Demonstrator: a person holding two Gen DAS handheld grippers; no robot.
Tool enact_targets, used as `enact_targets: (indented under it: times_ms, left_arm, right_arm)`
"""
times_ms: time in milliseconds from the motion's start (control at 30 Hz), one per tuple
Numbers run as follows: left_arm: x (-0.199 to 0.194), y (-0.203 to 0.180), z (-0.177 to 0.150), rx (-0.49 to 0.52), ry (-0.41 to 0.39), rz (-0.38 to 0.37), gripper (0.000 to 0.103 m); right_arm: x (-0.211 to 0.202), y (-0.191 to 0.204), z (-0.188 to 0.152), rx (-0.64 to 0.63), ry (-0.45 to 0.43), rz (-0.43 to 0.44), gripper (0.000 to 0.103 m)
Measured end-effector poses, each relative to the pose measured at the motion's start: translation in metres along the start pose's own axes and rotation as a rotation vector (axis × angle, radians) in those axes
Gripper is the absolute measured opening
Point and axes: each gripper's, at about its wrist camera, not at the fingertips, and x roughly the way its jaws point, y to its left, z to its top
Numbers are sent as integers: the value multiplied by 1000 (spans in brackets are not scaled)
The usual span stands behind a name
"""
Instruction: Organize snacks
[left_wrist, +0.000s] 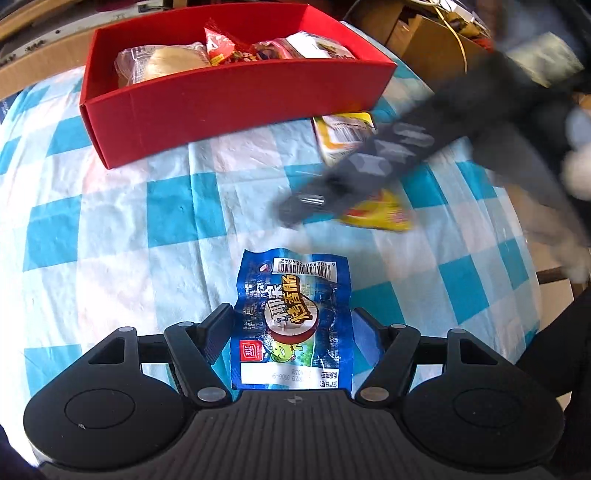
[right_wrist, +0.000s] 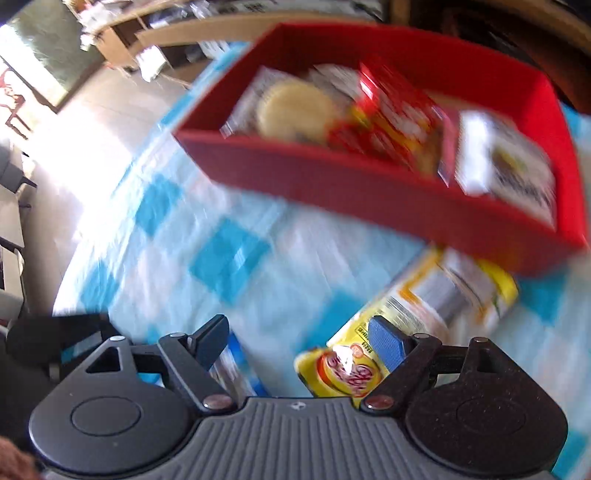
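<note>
A red box (left_wrist: 236, 107) with several snack packs stands at the far side of the blue-and-white checked cloth; it also shows in the right wrist view (right_wrist: 369, 206). A blue sausage pack (left_wrist: 293, 317) lies flat between the fingers of my left gripper (left_wrist: 293, 321), which is open around it. My right gripper (right_wrist: 299, 336) is open and empty, blurred in the left wrist view (left_wrist: 306, 203), above a small yellow pack (right_wrist: 343, 373) and a larger yellow-and-white pack (right_wrist: 450, 295).
The checked cloth (left_wrist: 110, 221) covers the table. Cardboard boxes (left_wrist: 436, 44) stand behind it on the right. In the right wrist view, the floor (right_wrist: 92, 122) and shelves lie beyond the table's left edge.
</note>
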Motion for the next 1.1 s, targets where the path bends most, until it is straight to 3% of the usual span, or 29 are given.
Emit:
enact_targets:
  times_ms: [200,300,467,500,533,567,767,800,833,900,1100]
  left_arm:
    - [-1,-2,5,-19,-2,23,75]
    - [1,-5,7,-21,-14,56,75]
    - [10,-14,4,-7,-36,101,75]
    - [10,-15,3,6,-37,107,76]
    - [9,-16,2,18,-37,112,77]
    - [9,-16,1,24,-39,110,78]
    - [10,-16,2,23,-29,103,77]
    - [10,-16,2,26,-27,107,75]
    - [10,-17,2,27,-25,111,75]
    - [9,-17,2,19,-25,111,74]
    - [2,-19,2,19,-40,122,73]
  right_arm:
    - [-29,-36,-26,187,-101,-192,90]
    - [-16,-46,-27,260,-93,-198,90]
    - [10,-28,-20,214,-78,-271,90]
    - [17,-28,-20,214,-58,-269,92]
    - [20,-26,-20,201,-55,-282,103]
    - [24,-25,-21,194,-43,-289,103]
    - [21,-23,-34,144,-41,-264,103]
    - [19,-21,-37,136,-47,-258,101]
    - [16,-19,-39,130,-54,-248,90]
    - [10,-14,-42,121,-64,-239,80]
    - [-7,-10,-55,132,-94,-195,72]
